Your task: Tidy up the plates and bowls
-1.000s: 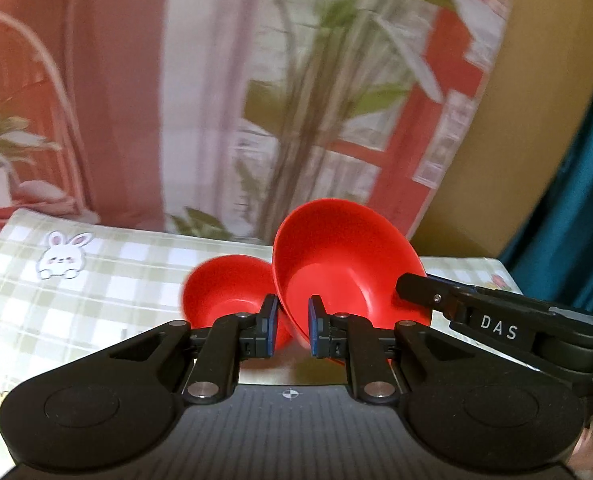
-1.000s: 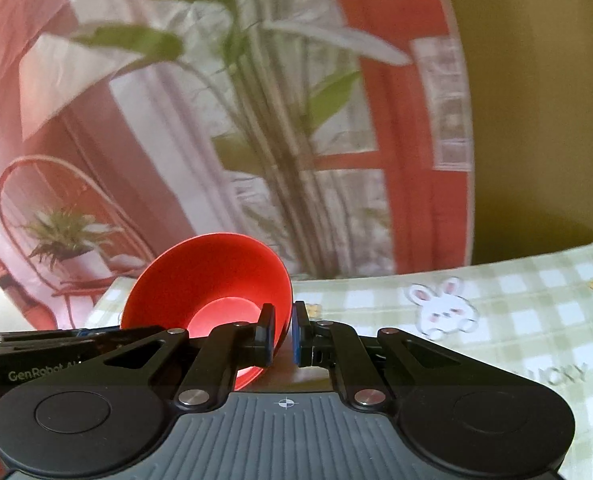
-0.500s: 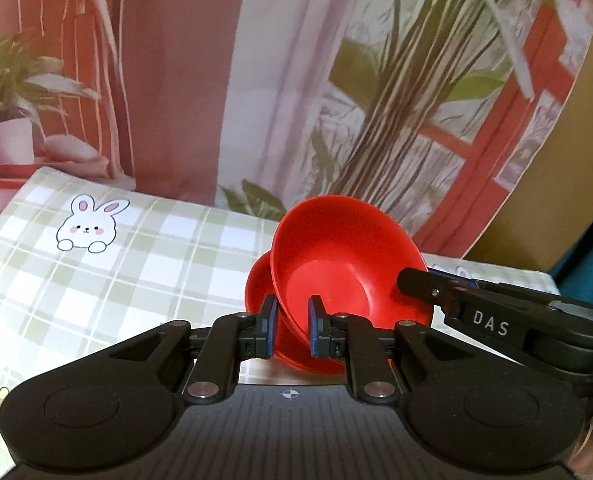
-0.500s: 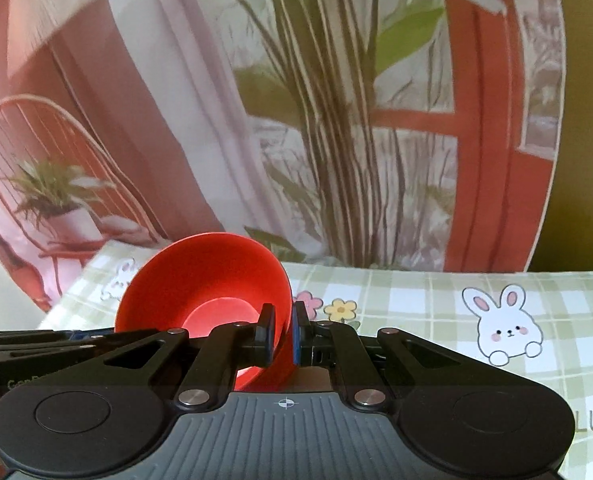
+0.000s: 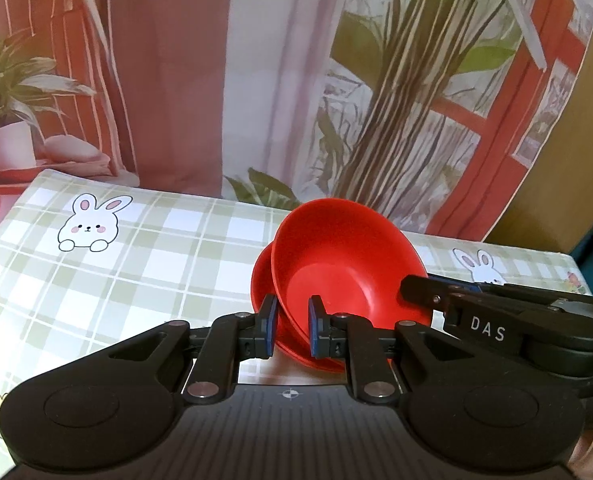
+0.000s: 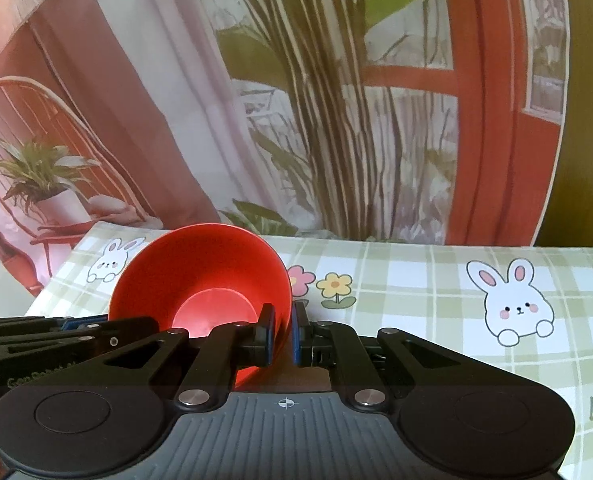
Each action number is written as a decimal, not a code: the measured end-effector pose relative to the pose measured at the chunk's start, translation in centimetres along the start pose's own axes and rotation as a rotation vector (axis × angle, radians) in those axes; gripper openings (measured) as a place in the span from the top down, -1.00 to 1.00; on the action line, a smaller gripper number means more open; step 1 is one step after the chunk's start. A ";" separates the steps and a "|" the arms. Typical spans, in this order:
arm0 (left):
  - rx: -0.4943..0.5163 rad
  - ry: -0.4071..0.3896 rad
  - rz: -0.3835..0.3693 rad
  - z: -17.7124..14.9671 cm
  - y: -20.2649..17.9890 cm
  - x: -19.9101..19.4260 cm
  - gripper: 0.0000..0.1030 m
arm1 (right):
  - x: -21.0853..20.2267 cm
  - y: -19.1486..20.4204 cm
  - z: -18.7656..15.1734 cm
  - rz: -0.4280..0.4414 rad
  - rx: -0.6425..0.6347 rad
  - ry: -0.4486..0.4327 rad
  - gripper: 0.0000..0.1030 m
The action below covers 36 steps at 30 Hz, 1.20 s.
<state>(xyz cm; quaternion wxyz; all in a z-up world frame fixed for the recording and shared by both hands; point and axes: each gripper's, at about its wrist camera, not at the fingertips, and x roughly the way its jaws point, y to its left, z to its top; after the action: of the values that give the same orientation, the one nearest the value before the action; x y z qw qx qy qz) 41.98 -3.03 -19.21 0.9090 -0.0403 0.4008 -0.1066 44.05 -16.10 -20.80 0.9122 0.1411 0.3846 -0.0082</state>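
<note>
The fingers (image 5: 316, 328) of the left gripper (image 5: 290, 330) and right gripper (image 6: 282, 334) are clamped on one red bowl's (image 5: 344, 264) rim at frame centre, almost nested in a second bowl (image 5: 262, 280) still to be stacked into.

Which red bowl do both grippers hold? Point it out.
The front bowl, tilted, its rim pinched by the left gripper and right gripper. The back bowl peeks out behind it, ungripped.

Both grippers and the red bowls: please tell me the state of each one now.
left gripper: shut on the rim of the upper red bowl
right gripper: shut on the same bowl's rim
lower red bowl: tilted, nested behind the upper one
checked tablecloth: spread flat
</note>
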 end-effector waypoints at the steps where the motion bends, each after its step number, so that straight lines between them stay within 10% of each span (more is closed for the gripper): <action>1: -0.001 0.006 0.002 0.0 0.1 0.0 0.58 | 0.0 0.0 0.0 -0.003 -0.001 0.006 0.77; 4: -0.011 0.012 0.014 0.0 0.3 0.2 0.24 | -0.3 0.1 -0.1 -0.015 -0.001 0.007 0.75; 36: -0.001 -0.230 0.005 -0.4 0.3 -22.3 0.24 | -24.2 -5.3 -2.9 -0.028 0.090 -0.293 0.74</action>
<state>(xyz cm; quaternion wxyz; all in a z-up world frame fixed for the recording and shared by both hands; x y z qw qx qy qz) 27.06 2.29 -3.47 0.9492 -0.0516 0.2942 -0.0991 24.33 -22.68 -7.01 0.9511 0.1737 0.2485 -0.0584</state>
